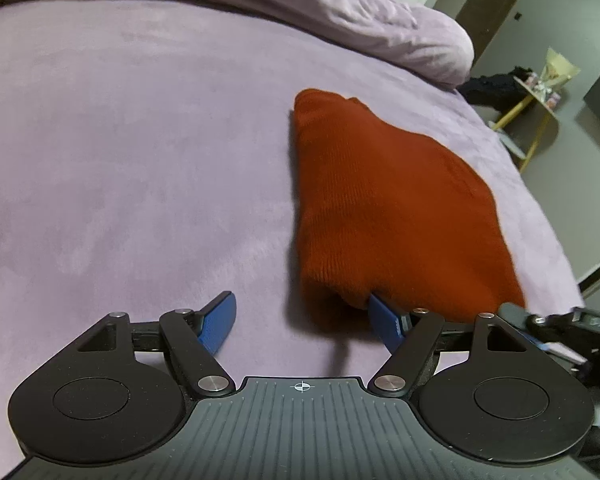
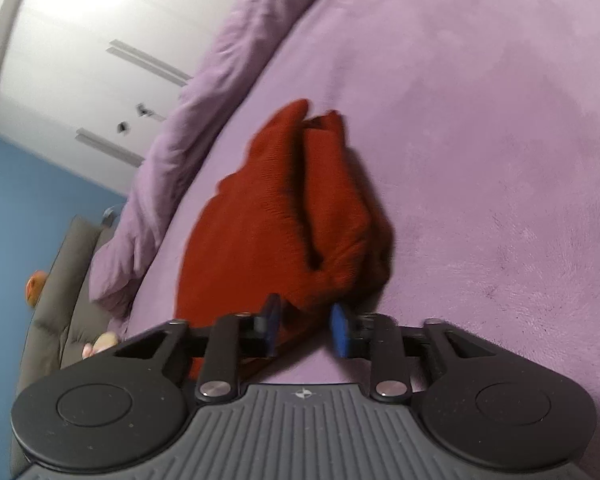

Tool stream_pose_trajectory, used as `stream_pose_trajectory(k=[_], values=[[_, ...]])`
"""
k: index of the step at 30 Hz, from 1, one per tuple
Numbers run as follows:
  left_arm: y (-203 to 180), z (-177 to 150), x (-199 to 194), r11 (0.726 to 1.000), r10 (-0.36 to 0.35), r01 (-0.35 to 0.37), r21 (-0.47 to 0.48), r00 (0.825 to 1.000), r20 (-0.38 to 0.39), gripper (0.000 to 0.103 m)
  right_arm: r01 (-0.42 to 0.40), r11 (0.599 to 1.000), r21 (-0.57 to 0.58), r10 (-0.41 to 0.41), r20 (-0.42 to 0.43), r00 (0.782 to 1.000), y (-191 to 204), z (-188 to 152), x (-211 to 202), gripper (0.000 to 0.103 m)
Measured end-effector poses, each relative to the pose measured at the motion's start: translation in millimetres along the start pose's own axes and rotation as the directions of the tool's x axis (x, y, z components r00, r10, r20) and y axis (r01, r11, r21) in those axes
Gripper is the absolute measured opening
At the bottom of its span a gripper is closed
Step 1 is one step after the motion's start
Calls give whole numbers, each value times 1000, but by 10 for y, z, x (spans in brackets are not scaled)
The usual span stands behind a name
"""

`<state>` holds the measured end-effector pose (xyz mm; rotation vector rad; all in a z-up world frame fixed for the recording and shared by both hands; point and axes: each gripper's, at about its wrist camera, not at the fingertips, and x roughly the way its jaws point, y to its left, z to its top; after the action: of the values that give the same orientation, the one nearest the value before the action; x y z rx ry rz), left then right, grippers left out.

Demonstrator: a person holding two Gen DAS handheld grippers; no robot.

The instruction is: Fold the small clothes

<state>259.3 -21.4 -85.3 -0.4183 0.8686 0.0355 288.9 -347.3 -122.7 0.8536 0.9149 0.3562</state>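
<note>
A rust-red knitted garment (image 1: 380, 208) lies folded on the purple bed cover (image 1: 120, 160). In the left wrist view my left gripper (image 1: 302, 320) stands wide open just before the garment's near edge. Its right fingertip (image 1: 384, 320) is tucked under that edge, and its left fingertip (image 1: 220, 318) hovers over bare cover. In the right wrist view the garment (image 2: 268, 216) shows a long crease down its middle. My right gripper (image 2: 306, 322) is nearly closed, with the garment's near corner filling the narrow gap between its blue pads. The right gripper's body (image 1: 560, 328) shows at the garment's right corner.
A rumpled purple duvet (image 1: 340, 8) is heaped along the back of the bed. The bed edge falls off to the right onto grey floor, where a small table with yellow legs (image 1: 528, 120) stands. White wardrobe doors (image 2: 80, 40) and a grey padded seat (image 2: 60, 280) lie beyond the bed.
</note>
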Motion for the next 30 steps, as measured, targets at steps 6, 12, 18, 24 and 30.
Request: stream_pose_trajectory(k=[6,12,18,24,30], values=[[237,237,-114,996,-87,87,-24,996,15,78,83,986,-144,-76,51,996,44,94,-203,32],[391,672,314,944,-310,295,-144,947,-90,78,10,989,-149,-13,-14,1000,-111,570,-176,75],[317,870,877,917,-376,337,-213,909,-180,77,-34,995,-98,19,-144,989,-146,1020,374,75],[301,932,1143,905,-387,338,-259,906,-173,68,-169,986,0,164,-233,958,-140,1139,853,63],[286,984,1051,901,-387,337,-273,909,-154,50,-153,988,-8,149,-189,971,-33,1008,1001,32]])
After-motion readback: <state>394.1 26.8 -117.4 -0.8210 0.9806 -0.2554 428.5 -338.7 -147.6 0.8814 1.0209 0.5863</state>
